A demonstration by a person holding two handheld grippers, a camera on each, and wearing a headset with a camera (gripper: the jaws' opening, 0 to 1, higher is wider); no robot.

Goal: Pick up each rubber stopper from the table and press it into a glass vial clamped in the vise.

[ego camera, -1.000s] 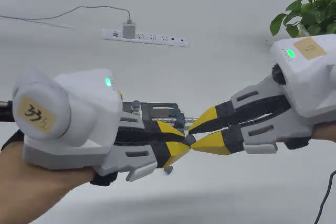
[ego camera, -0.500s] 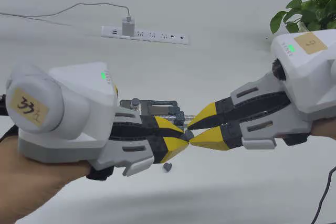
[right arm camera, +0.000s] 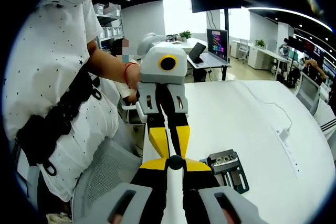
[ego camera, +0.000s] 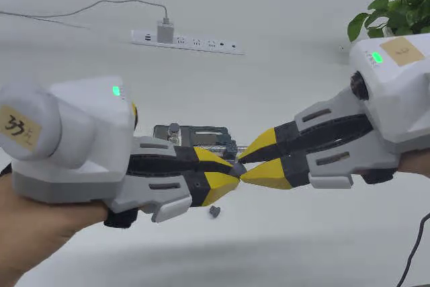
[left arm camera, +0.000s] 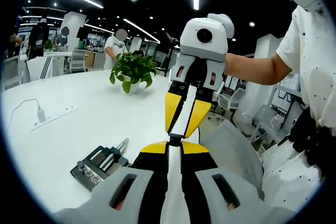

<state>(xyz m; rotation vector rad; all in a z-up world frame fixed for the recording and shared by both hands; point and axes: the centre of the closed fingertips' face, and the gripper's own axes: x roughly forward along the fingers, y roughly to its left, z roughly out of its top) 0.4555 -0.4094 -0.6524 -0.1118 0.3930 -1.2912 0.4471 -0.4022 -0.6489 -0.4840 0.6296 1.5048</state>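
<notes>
- left gripper [ego camera: 234, 173]: held at 9 o'clock of head view. Jaws drawn nearly together at tips. Whether anything is pinched cannot be told.
- vise [ego camera: 195, 136]: set on table [ego camera: 289, 92], at 11 o'clock of jaw tips, just behind them.
- loose stopper [ego camera: 215, 212]: laid on table at 7 o'clock of tips.
- rubber stopper [right arm camera: 175, 162]: dark, clamped between yellow tips of right gripper [ego camera: 242, 168], met by left tips.
- right gripper: held at 3 o'clock, tip to tip with left gripper.
- power strip [ego camera: 188, 43]: at 12 o'clock, well apart.
</notes>
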